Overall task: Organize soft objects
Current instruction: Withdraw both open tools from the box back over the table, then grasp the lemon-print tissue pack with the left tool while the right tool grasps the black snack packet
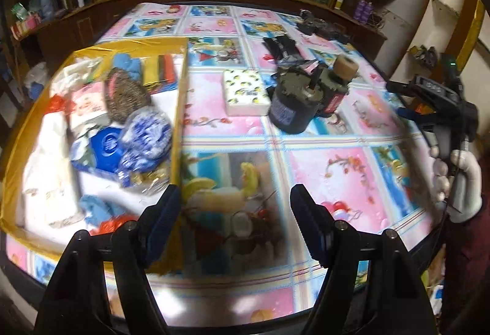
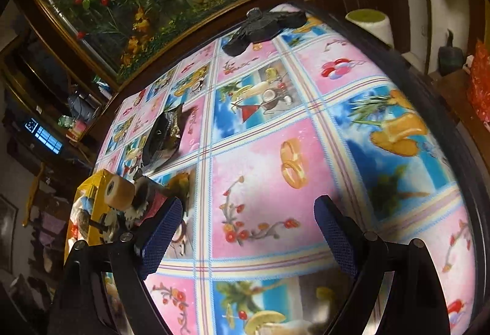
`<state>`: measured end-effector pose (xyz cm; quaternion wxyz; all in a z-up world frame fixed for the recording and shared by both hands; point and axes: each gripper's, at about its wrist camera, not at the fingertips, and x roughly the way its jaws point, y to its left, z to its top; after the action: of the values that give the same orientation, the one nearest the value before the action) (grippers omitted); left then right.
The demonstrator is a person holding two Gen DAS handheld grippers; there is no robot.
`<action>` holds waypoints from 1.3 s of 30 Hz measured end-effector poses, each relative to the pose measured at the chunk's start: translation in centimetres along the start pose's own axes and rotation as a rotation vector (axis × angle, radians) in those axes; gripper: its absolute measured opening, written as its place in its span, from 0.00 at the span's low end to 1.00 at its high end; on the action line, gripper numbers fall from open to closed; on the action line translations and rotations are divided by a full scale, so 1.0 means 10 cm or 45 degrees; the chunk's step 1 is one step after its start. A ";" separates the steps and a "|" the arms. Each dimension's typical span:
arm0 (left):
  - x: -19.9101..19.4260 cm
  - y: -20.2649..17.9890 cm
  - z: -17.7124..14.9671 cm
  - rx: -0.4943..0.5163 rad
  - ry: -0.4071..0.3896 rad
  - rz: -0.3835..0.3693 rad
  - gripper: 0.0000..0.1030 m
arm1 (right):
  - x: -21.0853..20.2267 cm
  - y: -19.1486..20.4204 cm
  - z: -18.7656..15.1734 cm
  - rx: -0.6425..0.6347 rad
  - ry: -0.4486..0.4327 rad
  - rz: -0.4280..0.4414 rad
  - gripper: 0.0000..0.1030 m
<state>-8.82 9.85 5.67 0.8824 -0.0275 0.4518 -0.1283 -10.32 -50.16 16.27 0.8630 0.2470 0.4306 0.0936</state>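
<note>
A gold-rimmed box [image 1: 180,96] at the left holds soft things: a blue-and-white patterned pouch [image 1: 147,132], a brown woven pad [image 1: 122,96], blue cloth [image 1: 125,62] and white fabric [image 1: 46,169]. A lemon-print napkin pack [image 1: 245,91] lies on the table right of the box. My left gripper [image 1: 234,221] is open and empty, low over the table beside the box's right wall. My right gripper [image 2: 248,230] is open and empty over the pink tablecloth; its body shows at the right edge of the left wrist view [image 1: 441,102], held by a white-gloved hand.
A dark motor [image 1: 291,102] and a tan roll [image 1: 344,66] stand right of the napkin pack. Black items [image 1: 280,48] lie farther back. In the right wrist view a black packet [image 2: 162,135] and a black object [image 2: 260,25] lie on the table [image 2: 306,89]; a wooden cabinet runs behind.
</note>
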 end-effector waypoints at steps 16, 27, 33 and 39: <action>0.34 0.24 0.79 -0.122 0.064 -0.160 0.71 | 1.34 1.18 1.16 -0.438 0.470 -0.021 0.86; 0.54 0.38 1.05 -0.254 0.130 -0.324 0.71 | 2.40 1.66 1.24 -0.552 0.715 -0.049 0.82; 0.72 0.29 1.29 -0.270 0.169 -0.345 0.71 | 2.32 1.52 1.27 -0.548 0.648 -0.125 0.35; 1.06 0.17 1.48 -0.238 0.245 -0.275 0.71 | 1.90 0.87 1.16 -0.384 0.463 -0.140 0.33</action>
<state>9.34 7.79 5.80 0.8098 -0.1454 0.5384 -0.1820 10.94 -39.58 13.30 0.8022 0.0708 0.5728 0.1526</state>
